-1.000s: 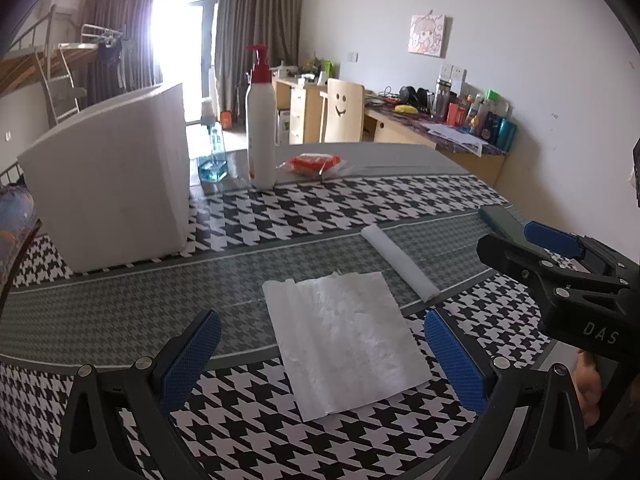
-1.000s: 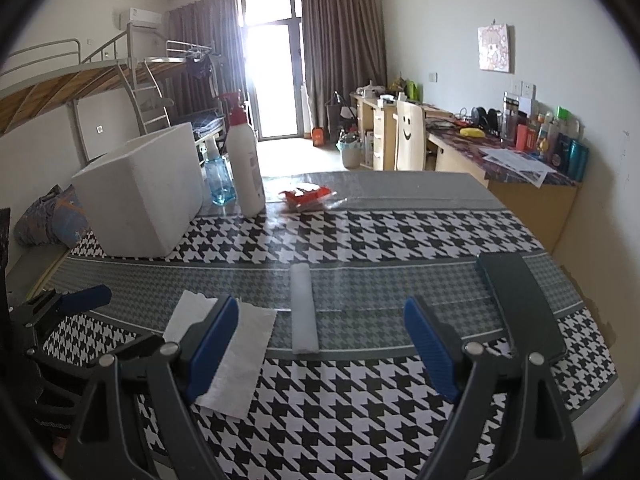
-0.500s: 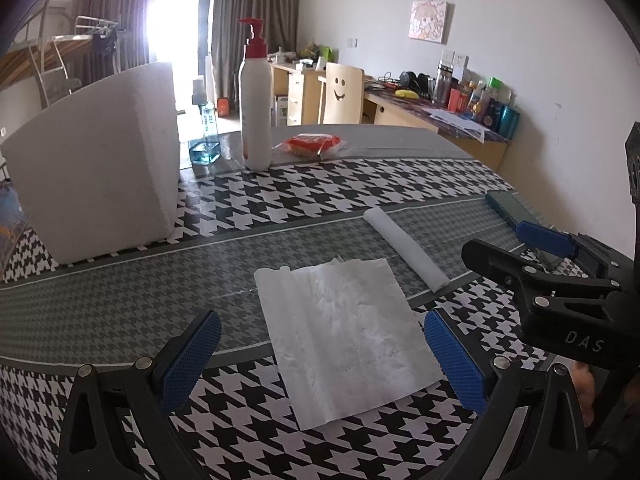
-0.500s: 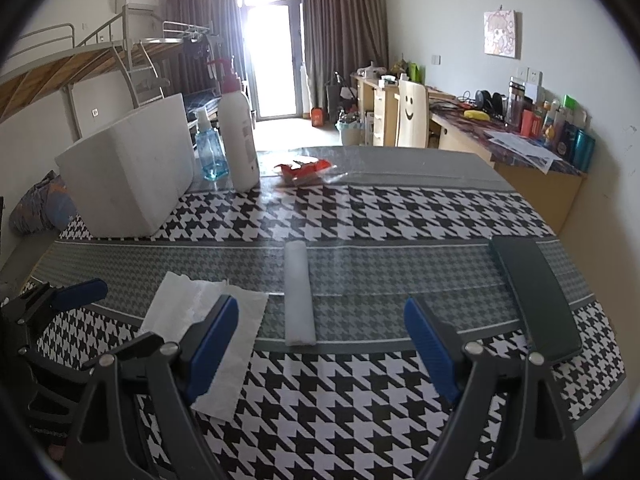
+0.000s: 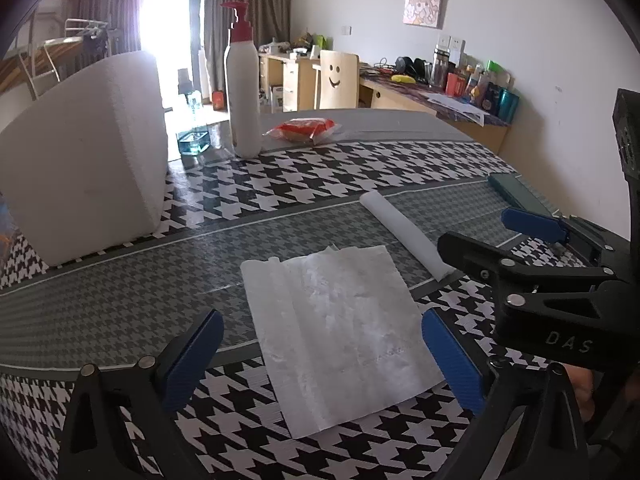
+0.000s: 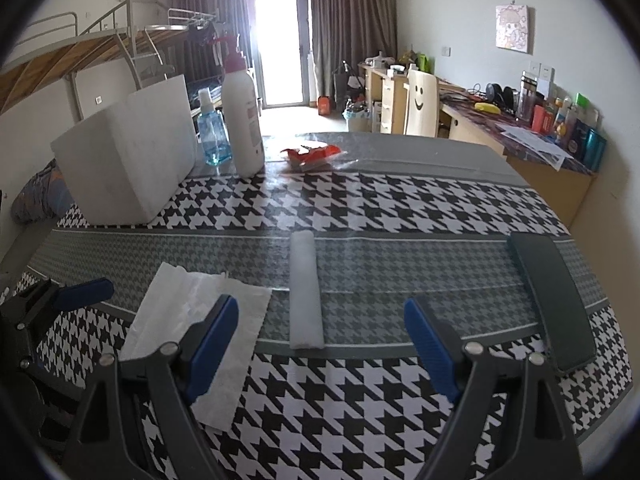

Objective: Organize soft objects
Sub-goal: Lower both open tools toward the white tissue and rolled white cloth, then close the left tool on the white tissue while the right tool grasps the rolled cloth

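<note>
Left wrist view first: the left gripper [image 5: 320,354] hangs over the near edge of the table [image 5: 360,168], jaws spread wide, nothing between the blue pads. Right under it lies the flat paper towel [image 5: 340,328], spread out and reaching back toward the table's middle. Just beyond its far right corner sits the rolled white cloth [image 5: 404,236], angled toward the table's right edge, its near end hidden behind the right gripper [image 5: 516,236], which pokes in from the right. Over at the left edge stands a big white foam box [image 5: 88,176]; along the far edge, a pump bottle [image 5: 244,92] and a red snack packet [image 5: 306,128].

Right wrist view now: the right gripper [image 6: 322,344] is wide open too, holding nothing. The rolled cloth [image 6: 306,288] lies straight ahead between its fingers, lengthwise, untouched. The paper towel [image 6: 192,308] sits to its left, partly behind the left finger [image 6: 212,336]. A dark flat case [image 6: 552,300] rests near the right edge. The left gripper [image 6: 86,290] shows at the near left corner.
</note>
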Available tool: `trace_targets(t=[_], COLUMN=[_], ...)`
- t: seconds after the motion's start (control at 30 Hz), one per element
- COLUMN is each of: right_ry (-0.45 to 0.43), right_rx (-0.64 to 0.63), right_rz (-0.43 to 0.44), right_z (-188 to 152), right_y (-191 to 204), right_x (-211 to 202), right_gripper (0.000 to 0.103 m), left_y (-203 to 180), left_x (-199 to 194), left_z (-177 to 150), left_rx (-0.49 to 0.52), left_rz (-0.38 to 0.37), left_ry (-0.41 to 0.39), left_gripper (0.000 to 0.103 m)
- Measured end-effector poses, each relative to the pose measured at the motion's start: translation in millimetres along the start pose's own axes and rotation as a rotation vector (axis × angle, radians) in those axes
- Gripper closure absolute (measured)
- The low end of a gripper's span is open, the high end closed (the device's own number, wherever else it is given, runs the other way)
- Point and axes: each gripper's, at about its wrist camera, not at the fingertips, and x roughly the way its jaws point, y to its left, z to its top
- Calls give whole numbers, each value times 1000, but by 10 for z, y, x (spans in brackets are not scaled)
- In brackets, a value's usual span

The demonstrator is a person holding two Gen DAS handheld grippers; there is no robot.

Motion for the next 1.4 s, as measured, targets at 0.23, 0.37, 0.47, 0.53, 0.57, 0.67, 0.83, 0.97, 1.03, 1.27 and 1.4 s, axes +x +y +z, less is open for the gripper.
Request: trace_targets(t=[0.23, 0.37, 0.47, 0.53, 0.57, 0.67, 0.83, 0.97, 1.03, 1.27, 1.4], right_ry=[20, 29, 27, 25, 25, 23, 32, 34, 37, 58, 71], right_rx=[-4, 1, 0, 0, 0, 7, 4, -12, -17, -28, -11], right_rz=[3, 4, 8, 12, 17, 40, 39, 41, 41, 41, 52], right_z=[-27, -15, -13, -8, -8, -2, -6, -4, -1, -15, -11], right_y=[-10, -17, -12, -11, -14, -21, -22, 8, 15, 38, 17], right_x=[60, 89, 87, 88, 86, 78, 103, 110, 123, 173, 213], right_gripper=[15, 15, 15, 15, 15, 15, 15, 15, 15, 17, 30], left_y=[-83, -113, -138, -154, -164, -187, -159, -103, -107, -37, 6], left_x=[104, 158, 191, 214, 227, 239, 246, 245, 236, 153, 48], left_z=[0, -8, -21, -31, -38, -41, -18, -15, -22, -29, -14], left_rx=[33, 36, 41, 46, 50, 57, 59, 57, 60, 36, 38], left_rz=[-1, -15, -21, -28, -31, -23, -2, 18, 6, -52, -53], left_ry=[35, 62, 77, 88, 95, 96, 94, 83, 81, 70, 38], left_gripper=[14, 20, 26, 32, 33, 41, 67, 88, 93, 97, 98])
